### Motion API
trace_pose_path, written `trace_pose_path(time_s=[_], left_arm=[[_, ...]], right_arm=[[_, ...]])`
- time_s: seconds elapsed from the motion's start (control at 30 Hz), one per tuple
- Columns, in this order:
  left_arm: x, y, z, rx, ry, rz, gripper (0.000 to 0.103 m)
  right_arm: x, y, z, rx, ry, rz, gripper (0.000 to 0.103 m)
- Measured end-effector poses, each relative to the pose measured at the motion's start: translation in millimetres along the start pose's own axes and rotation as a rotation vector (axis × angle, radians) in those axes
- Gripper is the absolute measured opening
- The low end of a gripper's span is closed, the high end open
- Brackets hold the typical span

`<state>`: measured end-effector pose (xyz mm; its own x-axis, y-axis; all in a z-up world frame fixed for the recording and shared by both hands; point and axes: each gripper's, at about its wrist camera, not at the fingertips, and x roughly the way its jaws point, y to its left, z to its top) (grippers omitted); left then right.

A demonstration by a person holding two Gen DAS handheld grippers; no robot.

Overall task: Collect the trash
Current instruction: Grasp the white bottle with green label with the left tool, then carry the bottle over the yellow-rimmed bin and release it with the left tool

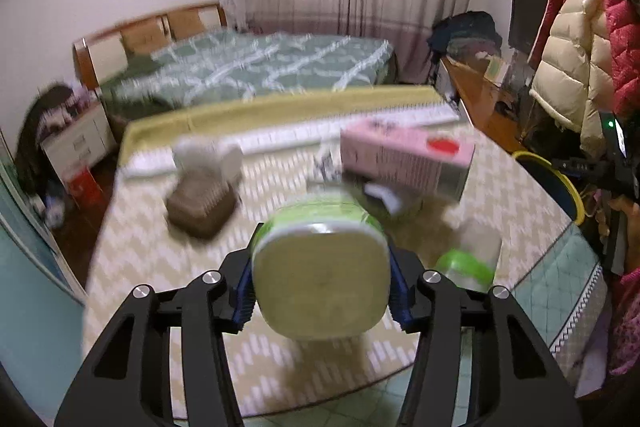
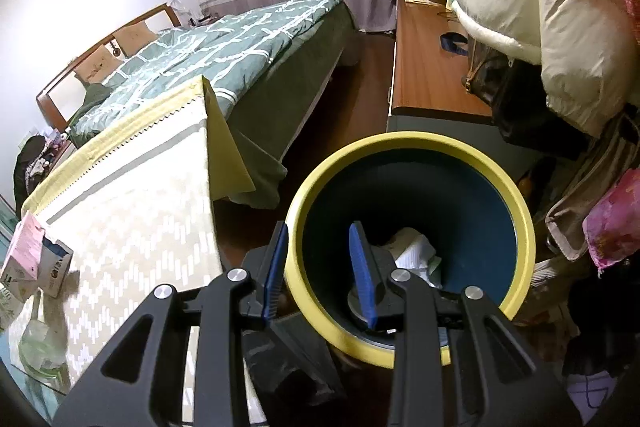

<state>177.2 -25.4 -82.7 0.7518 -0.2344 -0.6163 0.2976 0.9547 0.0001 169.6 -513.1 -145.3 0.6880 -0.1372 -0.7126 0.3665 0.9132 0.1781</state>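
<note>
Green-banded plastic bottle (image 1: 322,279) is clamped in our left gripper (image 1: 322,301) above the table (image 1: 160,267); probably light, slick and squashy, so we grip mid-body. Right gripper (image 2: 320,267) gapes empty over the bin (image 2: 408,151).

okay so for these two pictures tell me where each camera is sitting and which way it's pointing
Left wrist: on the left gripper, looking across the table toward the bed; its fingers clamp a green-banded bottle.
Right wrist: on the right gripper, tilted down into the yellow-rimmed bin beside the table; its fingers are apart, holding nothing.
Shared: bed, table, pink carton, bin, cream jacket.
</note>
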Motion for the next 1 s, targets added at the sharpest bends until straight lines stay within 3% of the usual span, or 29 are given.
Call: trace_pose_path(time_s=[0.23, 0.7, 0.87, 1.0], left_arm=[[-9.9, -8.1, 28.3, 0.035, -0.037, 0.055, 0.051], [-34.9, -38.9, 72.3, 0.045, -0.094, 0.054, 0.051], [-54.2, -72.3, 105.1, 0.07, -0.139, 0.023, 0.051], [-63.1, -109.3, 128.3, 0.094, -0.177, -0.051, 0.051]], right_arm=[[-6.2, -9.1, -3.3, 0.017, -0.007, 0.006, 0.03], [-35.5, -35.6, -13.6, 0.063, -0.067, 0.046, 0.03], [-44.3, -53.2, -16.3, 0.093, -0.087, 0.047, 0.03], [-53.5, -72.0, -16.8, 0.126, -0.109, 0.037, 0.03]])
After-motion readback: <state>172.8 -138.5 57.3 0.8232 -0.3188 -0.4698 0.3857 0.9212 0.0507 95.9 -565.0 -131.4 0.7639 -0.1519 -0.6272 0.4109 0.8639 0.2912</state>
